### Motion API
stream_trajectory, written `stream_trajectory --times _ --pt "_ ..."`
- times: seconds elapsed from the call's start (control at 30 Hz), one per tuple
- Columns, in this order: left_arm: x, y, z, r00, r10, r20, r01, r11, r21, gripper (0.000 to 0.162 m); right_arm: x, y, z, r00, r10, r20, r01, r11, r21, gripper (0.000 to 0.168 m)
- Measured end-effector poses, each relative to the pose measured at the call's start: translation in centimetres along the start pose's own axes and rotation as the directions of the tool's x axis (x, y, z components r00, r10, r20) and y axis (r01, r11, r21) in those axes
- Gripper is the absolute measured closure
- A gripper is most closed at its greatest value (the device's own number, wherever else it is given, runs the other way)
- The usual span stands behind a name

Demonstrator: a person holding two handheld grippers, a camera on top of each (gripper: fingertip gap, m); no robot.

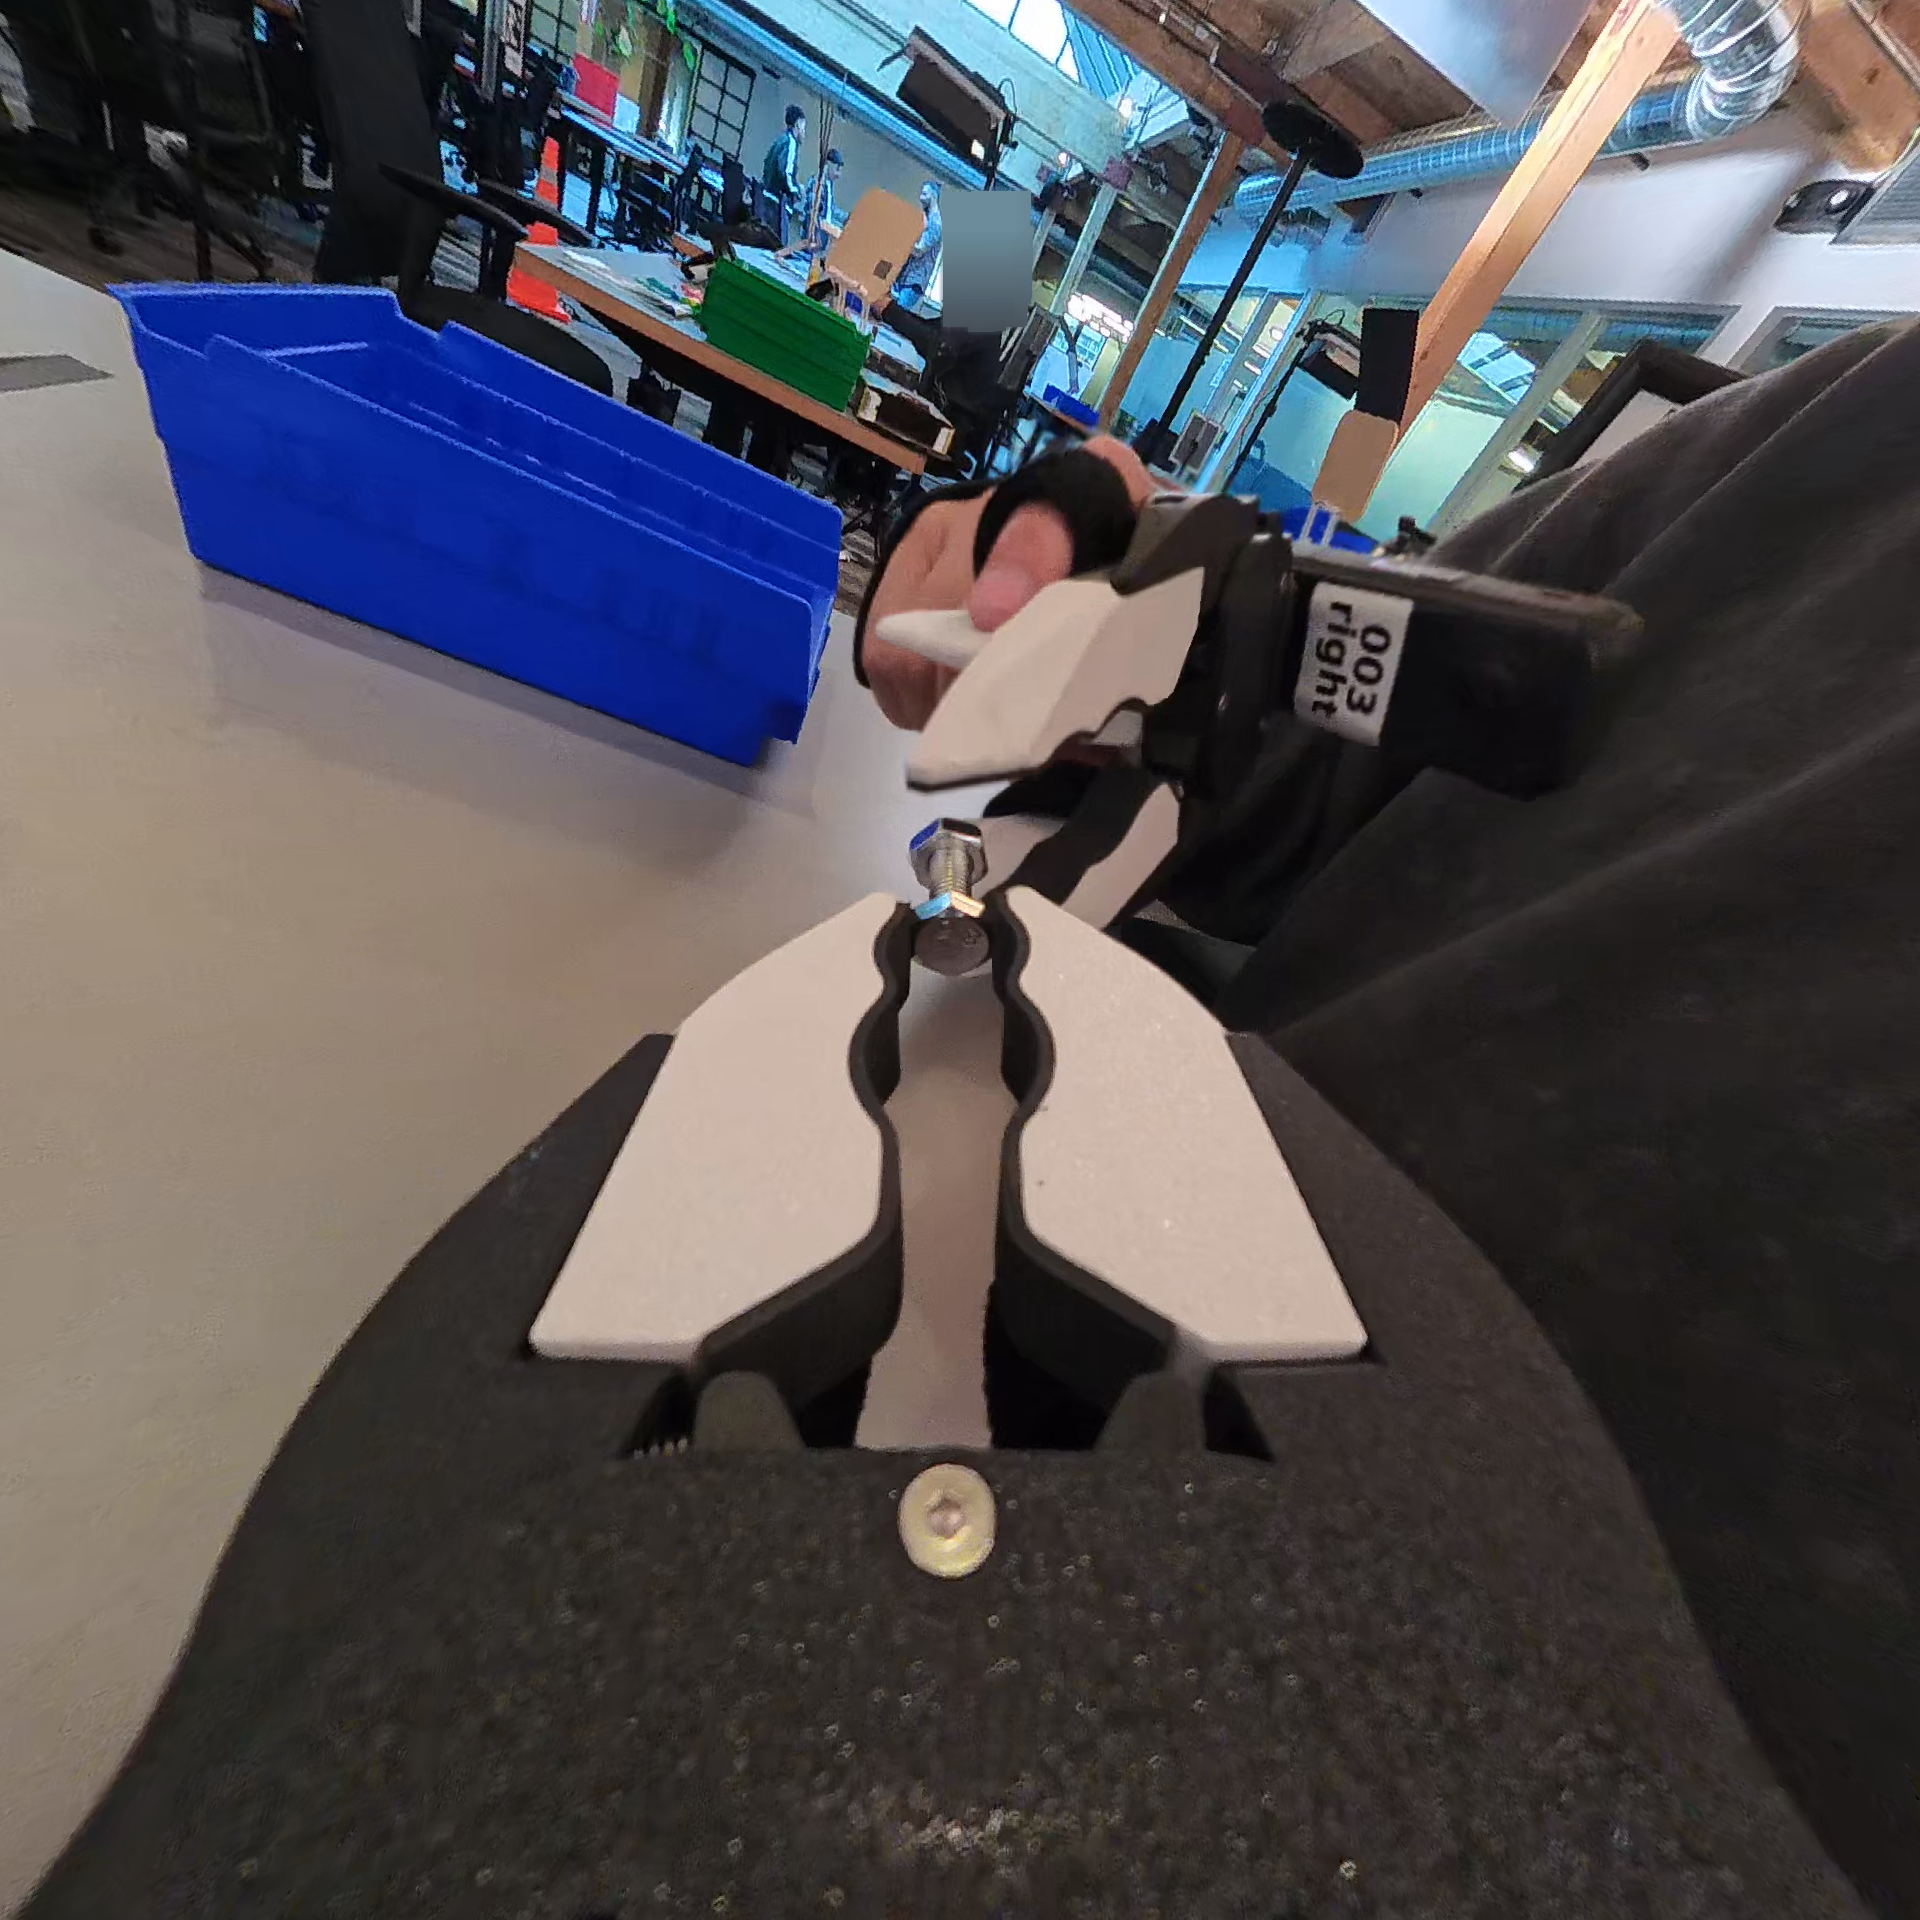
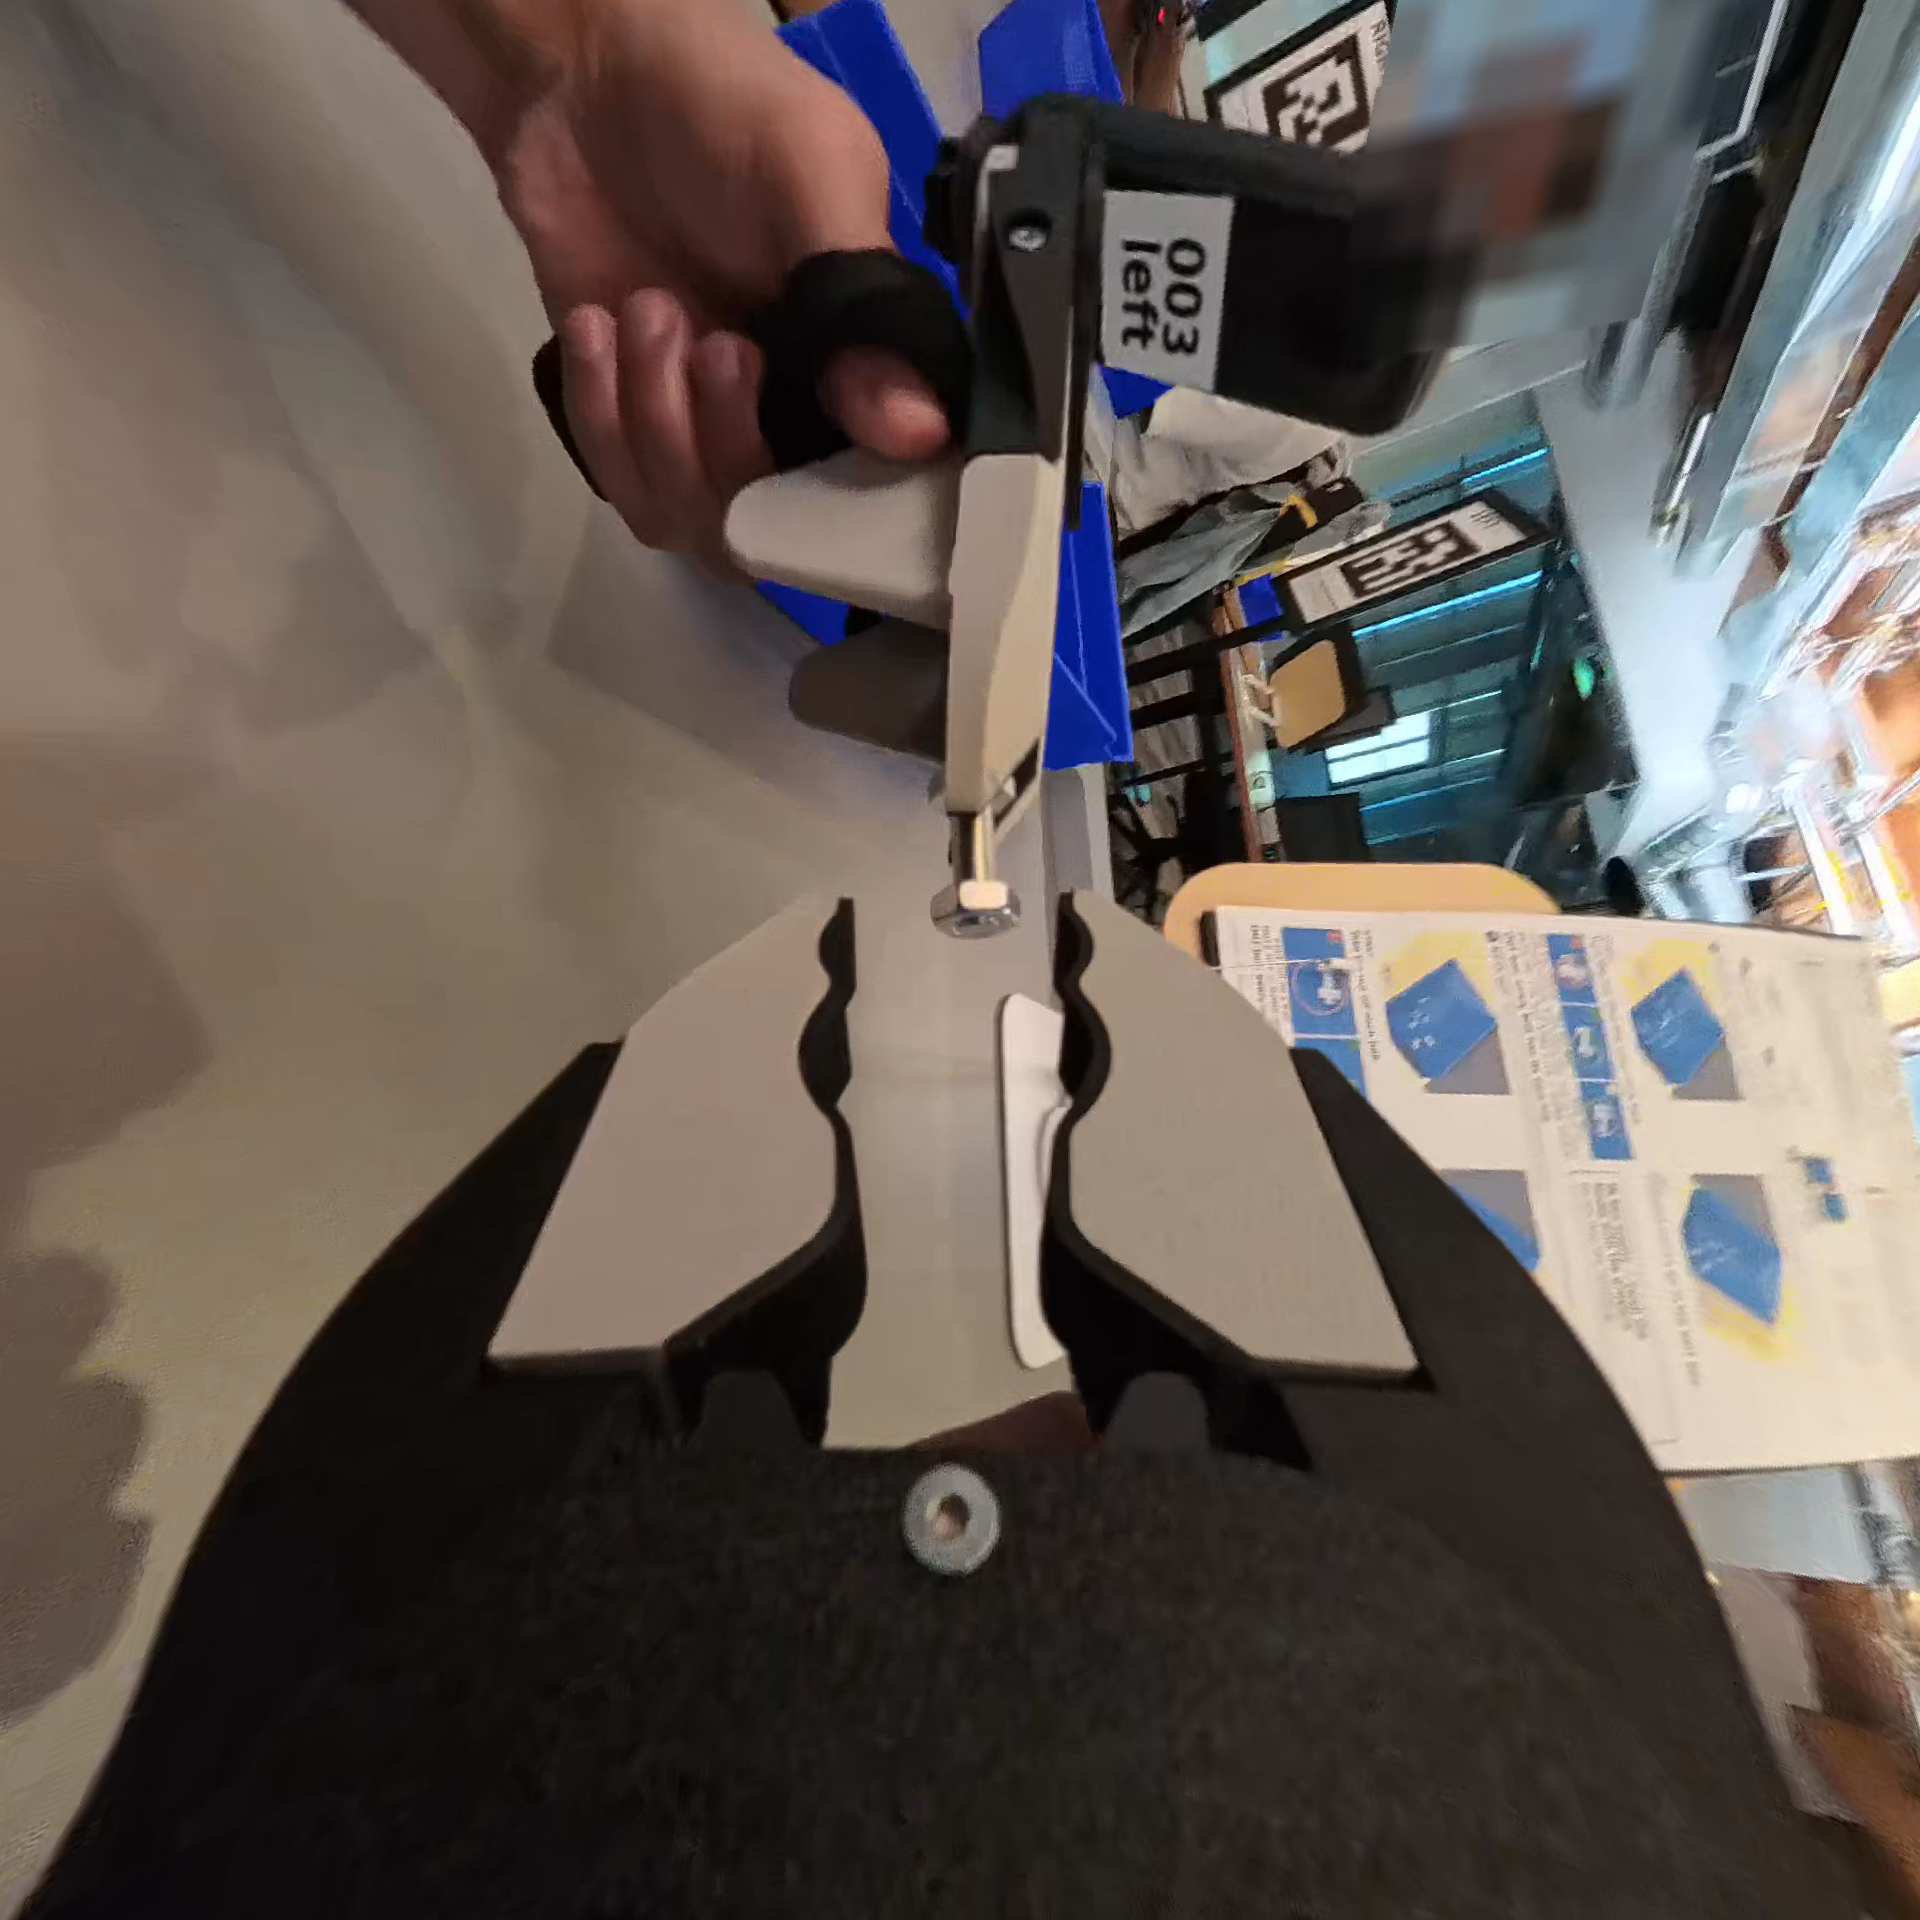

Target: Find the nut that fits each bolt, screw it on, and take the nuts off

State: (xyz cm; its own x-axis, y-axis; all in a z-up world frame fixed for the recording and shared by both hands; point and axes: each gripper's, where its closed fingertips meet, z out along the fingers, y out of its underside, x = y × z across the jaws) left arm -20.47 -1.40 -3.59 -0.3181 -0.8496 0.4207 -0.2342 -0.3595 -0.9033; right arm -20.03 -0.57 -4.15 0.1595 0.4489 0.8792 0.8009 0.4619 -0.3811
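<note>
Jaws first: my left gripper (image 1: pixel 948 920) is clamped on the head of a small steel bolt (image 1: pixel 943 883), pinched right at the fingertips, so the threaded end sticks out away from me toward 12 o'clock. A nut (image 1: pixel 945 837) sits on the far end of the thread, with bare thread showing between it and the head.

My right gripper (image 2: pixel 954 920) is spread open with nothing between its fingers. From the left wrist view it hangs at about 1 o'clock from the bolt, one white finger just above the nut and the other just beside it on the right; I can't tell if either one actually touches. My right hand (image 1: pixel 966 582) is wrapped around the grip with black finger loops on.

From the right wrist view the same nut (image 2: pixel 975 912) floats in the gap at my right fingertips, closer to the right-hand finger, apart from both. The left gripper (image 2: pixel 977 800) comes down from 12 o'clock holding the bolt, my left hand (image 2: pixel 707 312) behind it. That picture is a bit smeared, so fine detail is hard to read.

Other stuff: a blue bin (image 1: pixel 488 520) sits on the grey table (image 1: pixel 260 935) out at 10 o'clock in the left view, well apart from the bolt. A printed sheet (image 2: pixel 1579 1164) with blue pictures lies at 3 o'clock in the right view.
</note>
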Motion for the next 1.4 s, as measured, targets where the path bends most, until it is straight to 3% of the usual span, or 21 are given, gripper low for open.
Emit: stream_trajectory --times 0.07,0.13,0.2,0.23,0.3,0.37,0.47,0.53,0.57,0.63,0.7,0.73,0.8,0.87,0.93,1.0,1.07,1.13,1.23,1.33,1.4 --pt "0.0 0.3 0.2 1.000 0.005 0.001 -0.005 1.000 -0.021 0.148 -0.3 0.5 0.5 0.998 -0.066 -0.006 0.066 0.997 -0.029 0.149" --pt "0.1 0.5 0.3 1.000 0.011 0.005 -0.011 0.999 -0.032 0.148 -0.2 0.4 0.4 0.999 -0.052 0.003 0.052 0.999 -0.003 0.154" --pt "0.0 0.4 0.2 0.999 0.030 0.022 -0.029 0.999 -0.036 0.148 -0.6 0.4 0.6 0.973 0.190 0.133 -0.193 0.981 0.007 0.154" --pt "0.1 0.3 0.1 0.999 0.041 0.025 -0.040 0.999 -0.036 0.148 -0.7 0.1 0.5 0.909 0.352 0.225 -0.365 0.931 0.017 0.154" --pt "0.1 0.0 -0.1 0.997 0.063 0.046 -0.061 0.998 -0.032 0.148 -0.9 -0.4 0.5 0.616 0.669 0.416 -0.714 0.697 -0.063 0.154" --pt "0.0 -0.3 -0.2 0.996 0.071 0.062 -0.069 0.997 -0.026 0.148 -0.8 -1.0 0.3 0.175 0.820 0.544 -0.912 0.343 -0.224 0.153" --pt "-0.8 0.3 -0.2 0.990 0.084 0.109 -0.077 0.995 -0.065 0.148 -1.0 -1.1 0.5 -0.470 0.710 0.525 -0.838 -0.170 -0.519 0.153" --pt "-1.2 0.6 -0.1 0.988 0.091 0.127 -0.082 0.994 -0.079 0.148 -1.0 -1.0 0.5 -0.707 0.524 0.475 -0.690 -0.365 -0.624 0.154" --pt "-1.2 0.7 -0.1 0.988 0.091 0.126 -0.080 0.993 -0.083 0.148 -1.1 -1.0 0.5 -0.749 0.464 0.472 -0.653 -0.397 -0.645 0.153" --pt "-1.3 0.9 0.0 0.989 0.084 0.124 -0.073 0.993 -0.088 0.148 -1.7 -1.0 0.4 -0.672 0.514 0.532 -0.728 -0.329 -0.602 0.149" --pt "-1.4 0.9 -0.1 0.991 0.069 0.117 -0.060 0.995 -0.080 0.148 -1.7 -1.6 -0.2 -0.492 0.604 0.627 -0.853 -0.191 -0.486 0.120" --pt "-1.4 0.7 -0.2 0.993 0.057 0.107 -0.050 0.996 -0.067 0.148 -1.9 -1.3 0.0 -0.337 0.700 0.629 -0.915 -0.084 -0.395 0.114" --pt "-1.1 0.4 -0.3 0.997 0.029 0.077 -0.026 0.999 -0.041 0.148 -2.3 0.8 0.8 0.142 0.852 0.504 -0.936 0.281 -0.210 0.111" --pt "-0.9 0.3 -0.4 0.999 0.009 0.053 -0.007 1.000 -0.027 0.148 -1.4 2.2 0.7 0.633 0.717 0.292 -0.731 0.678 -0.077 0.111" --pt "-1.0 0.4 -0.3 0.999 -0.004 0.043 0.005 1.000 -0.026 0.148 -0.3 2.4 0.2 0.919 0.381 0.096 -0.379 0.924 -0.040 0.117" --pt "-1.0 0.5 -0.2 0.999 -0.008 0.040 0.009 1.000 -0.023 0.148 0.1 2.1 0.0 0.999 0.042 -0.031 -0.044 0.996 -0.072 0.124" --pt "-0.9 0.4 -0.1 0.999 -0.011 0.031 0.012 1.000 -0.020 0.148 -0.7 1.8 0.3 0.997 -0.075 -0.014 0.073 0.993 -0.095 0.128" --pt "-0.7 0.4 -0.1 1.000 -0.013 0.022 0.014 1.000 -0.017 0.148 -1.1 1.4 0.5 0.996 -0.093 -0.008 0.092 0.993 -0.078 0.130" --pt "-0.8 0.5 0.0 1.000 -0.009 0.030 0.009 1.000 -0.028 0.148 -0.7 0.5 0.3 0.995 -0.093 -0.022 0.092 0.995 -0.031 0.150" --pt "-1.0 0.6 0.0 0.999 -0.007 0.040 0.008 1.000 -0.026 0.148 -0.6 0.7 0.5 0.999 -0.004 0.032 0.005 0.999 -0.033 0.154" --pt "-0.9 0.6 -0.1 0.999 -0.004 0.033 0.005 1.000 -0.025 0.148 -0.8 0.5 0.5 0.978 0.172 0.118 -0.170 0.985 -0.028 0.154"
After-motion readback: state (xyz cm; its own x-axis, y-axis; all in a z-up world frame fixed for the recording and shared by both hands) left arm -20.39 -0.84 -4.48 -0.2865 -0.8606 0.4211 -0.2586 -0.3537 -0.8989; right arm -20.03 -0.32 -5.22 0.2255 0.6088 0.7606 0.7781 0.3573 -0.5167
